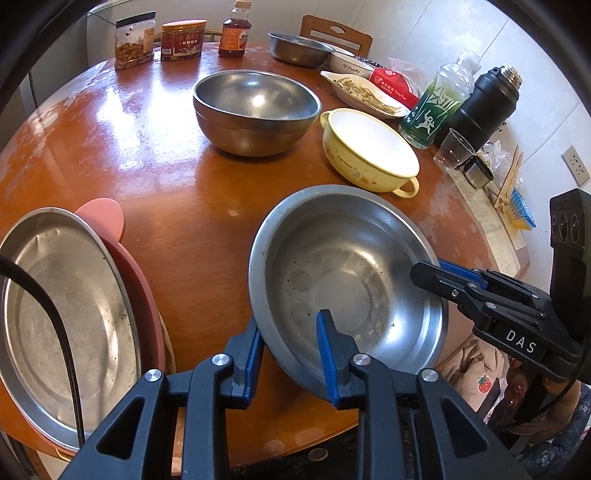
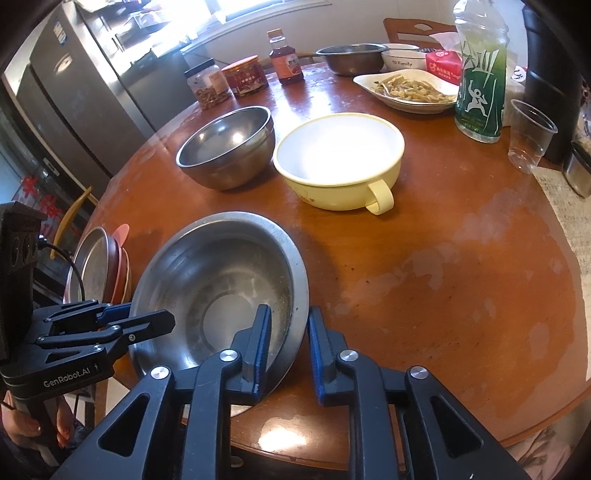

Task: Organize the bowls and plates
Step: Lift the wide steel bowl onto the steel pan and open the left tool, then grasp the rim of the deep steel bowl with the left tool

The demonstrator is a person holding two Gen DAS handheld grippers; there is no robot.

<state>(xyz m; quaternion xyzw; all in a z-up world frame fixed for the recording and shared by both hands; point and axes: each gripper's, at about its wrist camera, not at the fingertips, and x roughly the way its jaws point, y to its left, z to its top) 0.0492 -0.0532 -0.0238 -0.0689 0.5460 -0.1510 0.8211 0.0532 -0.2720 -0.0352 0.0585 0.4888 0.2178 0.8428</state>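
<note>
A shallow steel bowl [image 1: 343, 273] [image 2: 221, 280] sits tilted at the near edge of the round wooden table [image 1: 166, 166]. My left gripper [image 1: 290, 325] [image 2: 151, 314] is shut on the bowl's left rim, one finger inside and one outside. My right gripper [image 2: 289, 310] [image 1: 428, 267] straddles the opposite rim with a small gap at its outer pad, so it is open. To the left lies a steel plate [image 1: 55, 295] [image 2: 92, 258] stacked on a pink plate [image 1: 114, 221]. A deep steel bowl [image 1: 255, 107] [image 2: 229, 144] and a yellow handled bowl [image 1: 369, 144] [image 2: 336, 155] stand mid-table.
At the back stand another steel bowl [image 1: 299, 46], a white bowl [image 1: 349, 62], a dish of food [image 1: 369, 92], jars [image 1: 135, 40] and a sauce bottle [image 1: 234, 33]. A green bottle [image 2: 480, 74], a black flask [image 1: 484, 99] and a plastic cup [image 2: 530, 136] crowd the right side.
</note>
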